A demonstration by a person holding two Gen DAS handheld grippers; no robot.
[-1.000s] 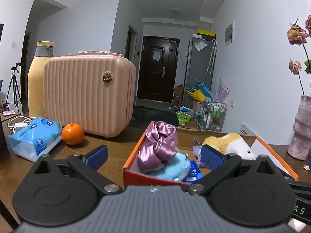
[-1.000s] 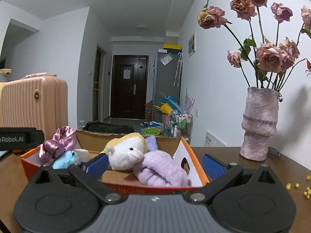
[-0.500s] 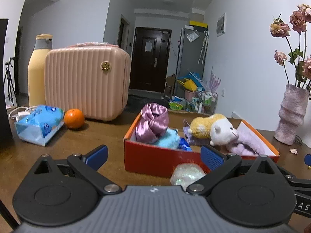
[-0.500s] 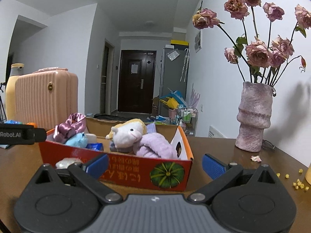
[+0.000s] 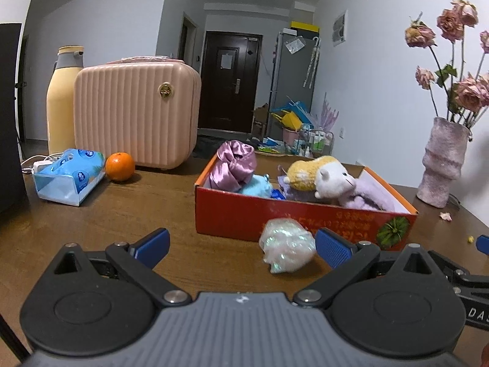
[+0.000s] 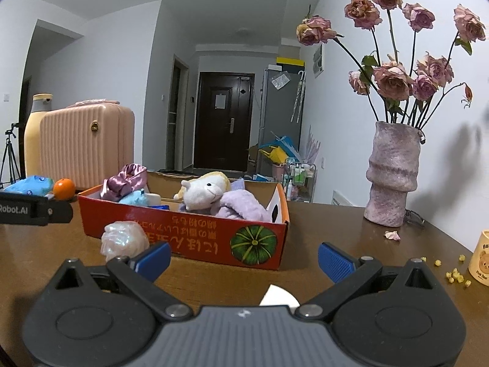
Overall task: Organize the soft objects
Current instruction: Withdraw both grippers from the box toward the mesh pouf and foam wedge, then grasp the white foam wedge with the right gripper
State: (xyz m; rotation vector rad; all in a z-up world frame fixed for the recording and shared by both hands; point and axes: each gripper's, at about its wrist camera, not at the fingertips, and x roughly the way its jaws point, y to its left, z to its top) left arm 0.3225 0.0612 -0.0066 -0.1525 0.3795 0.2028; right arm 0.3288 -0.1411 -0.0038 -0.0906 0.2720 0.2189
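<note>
A red cardboard box [image 5: 293, 217] [image 6: 195, 238] stands on the brown table and holds a pink satin scrunchie [image 5: 233, 165] [image 6: 123, 180], a light blue plush [image 5: 256, 185], a white and yellow plush toy [image 5: 324, 177] [image 6: 203, 191] and a lilac cloth [image 5: 366, 197] [image 6: 241, 206]. An iridescent white soft ball [image 5: 287, 244] [image 6: 125, 240] lies on the table against the box's near wall. My left gripper [image 5: 241, 246] is open, with the ball just inside its right finger. My right gripper [image 6: 244, 258] is open and empty, facing the box's near right corner.
A pink ribbed case [image 5: 137, 113], a cream bottle [image 5: 62, 98], an orange [image 5: 119, 166] and a blue tissue pack [image 5: 68, 176] sit at the left. A vase of dried roses [image 6: 392, 174] stands at the right, with a small cup [image 6: 483, 258] and yellow crumbs [image 6: 455, 273] near it.
Both grippers have pulled back and away from the box, which now looks farther off. The iridescent ball has come into view on the table in front of the box.
</note>
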